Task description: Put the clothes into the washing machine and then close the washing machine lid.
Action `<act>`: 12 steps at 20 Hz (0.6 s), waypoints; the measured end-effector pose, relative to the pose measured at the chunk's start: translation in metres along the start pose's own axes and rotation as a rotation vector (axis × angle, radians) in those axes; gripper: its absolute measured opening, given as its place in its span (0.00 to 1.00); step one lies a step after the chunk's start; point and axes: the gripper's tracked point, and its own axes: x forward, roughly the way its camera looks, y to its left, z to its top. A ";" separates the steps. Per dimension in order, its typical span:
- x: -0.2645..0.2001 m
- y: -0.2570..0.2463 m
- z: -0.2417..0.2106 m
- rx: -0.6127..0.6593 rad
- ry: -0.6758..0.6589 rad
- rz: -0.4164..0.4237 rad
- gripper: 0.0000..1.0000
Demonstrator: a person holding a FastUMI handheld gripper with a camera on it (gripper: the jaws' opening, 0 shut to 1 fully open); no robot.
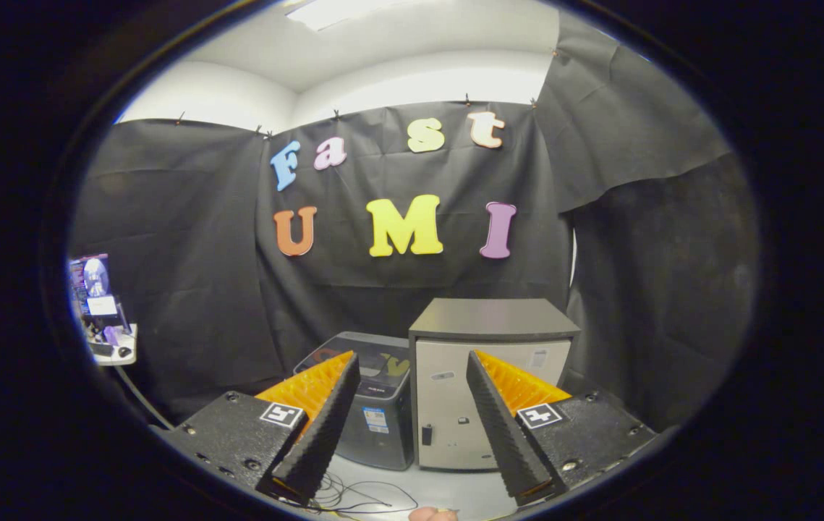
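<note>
Gripper [412, 369] up in the lower middle of the frame, jaws spread wide and released, nothing between the fingers. Just beyond them, at lower centre, sits the dark washing machine [375, 412], its lid down, touching a taller grey cabinet [487, 376] on its right. Thin cables [361, 499] trail across the pale floor below. No clothes to be made out

Pale tabletop [448, 492], dark washing machine [375, 420] standing on it, grey cabinet [455, 405] just beside and touching it, thin black cables [361, 496] lying loose in front
</note>
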 end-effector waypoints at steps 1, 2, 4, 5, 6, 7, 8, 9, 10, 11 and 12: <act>0.001 0.001 -0.001 -0.002 0.005 -0.001 0.93; 0.001 0.002 -0.002 -0.005 0.008 -0.002 0.93; 0.002 0.002 -0.002 -0.003 0.008 -0.003 0.93; 0.003 0.002 -0.004 -0.002 0.008 -0.003 0.93; 0.003 0.003 -0.005 -0.001 0.011 -0.003 0.93; 0.003 0.002 -0.004 0.001 0.010 -0.005 0.93; 0.003 0.001 -0.003 0.001 0.009 -0.008 0.93; 0.004 0.001 -0.003 0.001 0.009 -0.008 0.93; 0.004 0.001 -0.003 -0.002 0.008 -0.009 0.93; 0.004 0.001 -0.002 -0.006 0.007 -0.009 0.93; 0.005 0.000 0.000 -0.009 0.005 -0.012 0.93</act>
